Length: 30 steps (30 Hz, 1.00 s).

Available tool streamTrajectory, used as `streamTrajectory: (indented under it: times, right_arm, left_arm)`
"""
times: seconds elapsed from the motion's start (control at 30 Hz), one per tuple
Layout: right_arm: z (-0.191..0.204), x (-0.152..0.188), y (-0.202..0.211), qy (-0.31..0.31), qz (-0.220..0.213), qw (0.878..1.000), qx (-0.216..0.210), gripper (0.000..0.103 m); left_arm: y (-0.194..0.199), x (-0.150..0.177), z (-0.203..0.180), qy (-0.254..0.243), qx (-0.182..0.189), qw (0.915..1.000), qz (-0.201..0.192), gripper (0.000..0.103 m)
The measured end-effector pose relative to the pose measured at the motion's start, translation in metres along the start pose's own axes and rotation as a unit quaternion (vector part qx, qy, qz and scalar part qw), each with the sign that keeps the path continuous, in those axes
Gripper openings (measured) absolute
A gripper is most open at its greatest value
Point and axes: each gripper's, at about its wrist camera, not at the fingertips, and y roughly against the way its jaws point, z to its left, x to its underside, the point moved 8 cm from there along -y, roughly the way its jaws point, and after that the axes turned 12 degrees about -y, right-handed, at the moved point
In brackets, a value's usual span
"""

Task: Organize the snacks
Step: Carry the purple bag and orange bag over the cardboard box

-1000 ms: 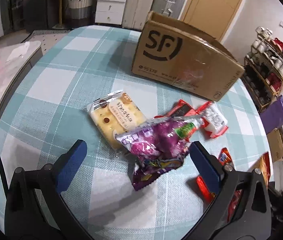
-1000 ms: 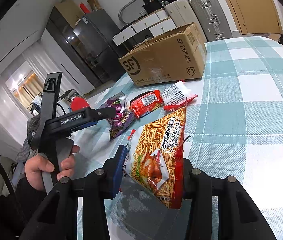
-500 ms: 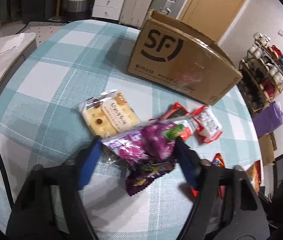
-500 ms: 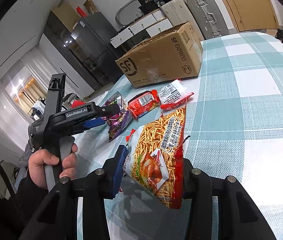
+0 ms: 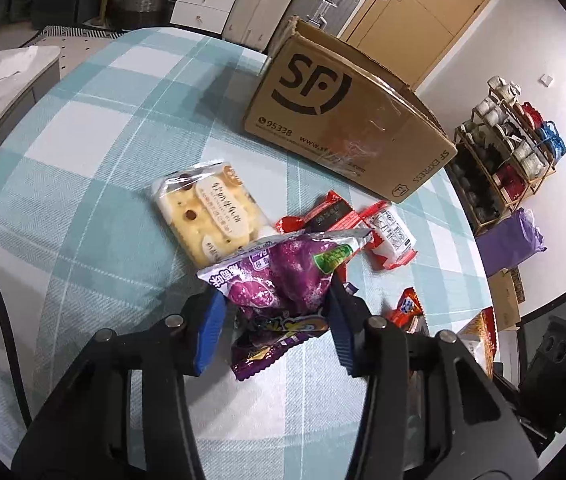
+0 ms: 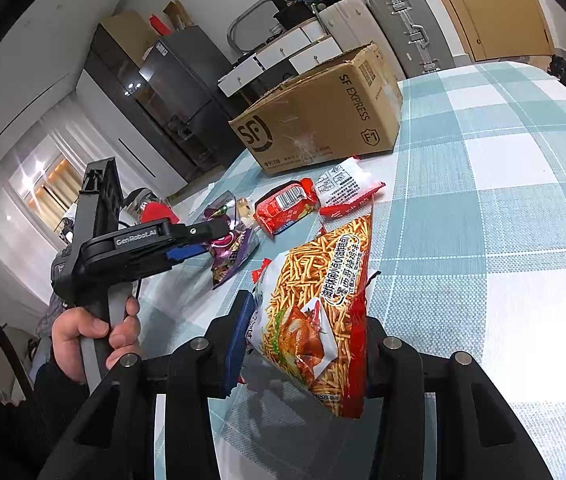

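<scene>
Two packets gripped | purple snack bag (image 5: 279, 280) pinched in left gripper (image 5: 275, 320), over checked tablecloth (image 5: 83, 184) | noodle-stick bag (image 6: 315, 312) clamped in right gripper (image 6: 303, 344) | cracker pack (image 5: 211, 212), red packets (image 5: 323, 216) lying near | cardboard box (image 5: 347, 120) beyond them

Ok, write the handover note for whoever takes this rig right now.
Left claw: shut on the purple snack bag.
Right claw: shut on the noodle-stick bag.
On the checked tablecloth: cracker pack, two red-and-white packets, near the SF carton.
Done: both bags gripped. Left: likely move the snacks into the carton; its inside isn't visible.
</scene>
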Motion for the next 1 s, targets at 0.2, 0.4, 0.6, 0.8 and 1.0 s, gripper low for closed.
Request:
streamTrajectory:
  times: [0.2,0.4,0.6,0.8,1.0]
  right_arm:
    - [0.002,-0.002,0.003,0.000,-0.005,1.000,-0.002,0.044]
    - [0.012,-0.004,0.007,0.009,-0.012,1.000,-0.013,0.044]
    - [0.020,-0.003,0.010,0.016,-0.014,1.000,-0.016,0.044]
    - [0.032,-0.011,0.019,0.026,-0.026,0.999,-0.025,0.044]
    - [0.050,-0.023,0.029,0.038,-0.038,0.998,-0.040,0.044]
  left_arm:
    - [0.012,0.011,0.004,0.003,-0.004,1.0000,0.002,0.043]
    - [0.032,0.018,-0.007,-0.025,-0.014,0.9996,-0.010,0.043]
    - [0.055,0.014,-0.019,-0.047,-0.025,0.9982,-0.029,0.043]
    - [0.070,0.013,-0.023,-0.052,-0.036,0.9976,-0.030,0.043]
    - [0.091,0.009,-0.029,-0.060,-0.035,0.9968,-0.040,0.044]
